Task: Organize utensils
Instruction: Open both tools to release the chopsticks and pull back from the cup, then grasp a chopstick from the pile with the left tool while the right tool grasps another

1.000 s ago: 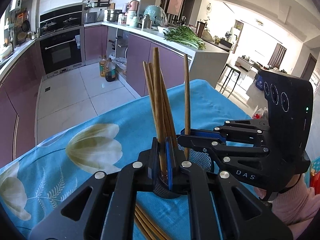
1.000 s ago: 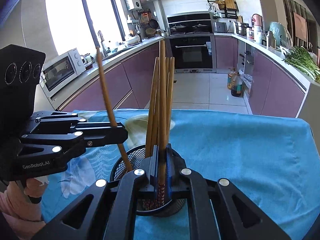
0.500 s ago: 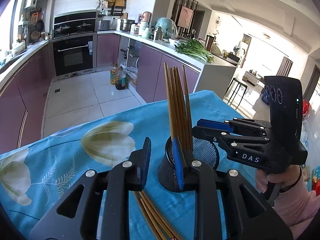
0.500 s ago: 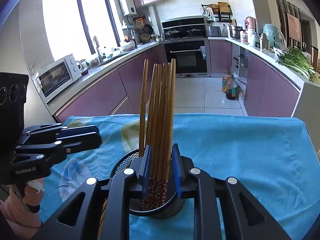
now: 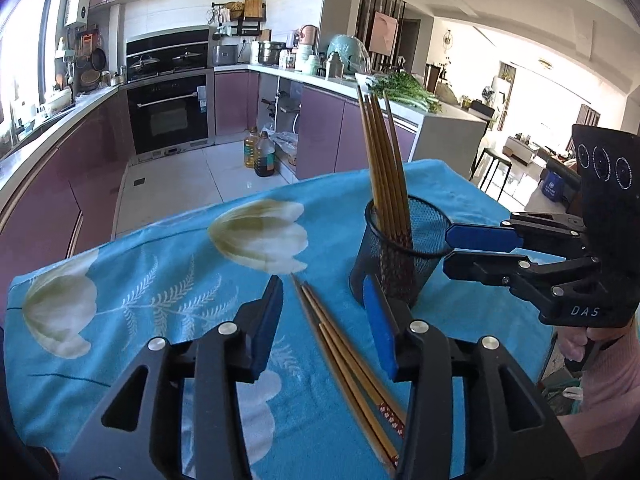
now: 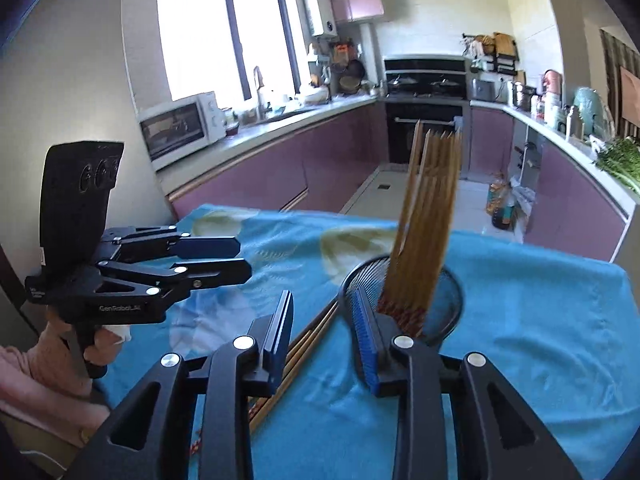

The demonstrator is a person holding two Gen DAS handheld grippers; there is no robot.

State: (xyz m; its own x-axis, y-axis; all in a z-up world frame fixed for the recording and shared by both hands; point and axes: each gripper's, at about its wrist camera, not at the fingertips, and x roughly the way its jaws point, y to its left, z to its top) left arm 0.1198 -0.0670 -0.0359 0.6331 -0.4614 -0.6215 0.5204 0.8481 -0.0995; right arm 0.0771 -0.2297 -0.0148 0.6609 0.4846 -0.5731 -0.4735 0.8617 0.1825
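A black mesh cup (image 5: pixel 404 252) stands on the blue cloth and holds several wooden chopsticks (image 5: pixel 384 168), upright and leaning. It also shows in the right wrist view (image 6: pixel 440 300), blurred. More chopsticks (image 5: pixel 348 364) lie flat on the cloth, between my left gripper's fingers; they also show in the right wrist view (image 6: pixel 296 356). My left gripper (image 5: pixel 326 320) is open and empty, just short of the cup. My right gripper (image 6: pixel 324 332) is open and empty, at the cup's near side. Each gripper shows in the other's view (image 5: pixel 480 248) (image 6: pixel 236 260).
The blue floral tablecloth (image 5: pixel 160 280) covers the table; its far edge drops to the kitchen floor (image 5: pixel 192 184). Purple cabinets, an oven (image 5: pixel 168 116) and counters ring the room. Oil bottles (image 5: pixel 260 156) stand on the floor.
Both grippers, shut on chopsticks in the cup a second ago, have opened, released them and pulled back. The chopsticks now lean in the cup. The loose chopsticks on the cloth have come into view.
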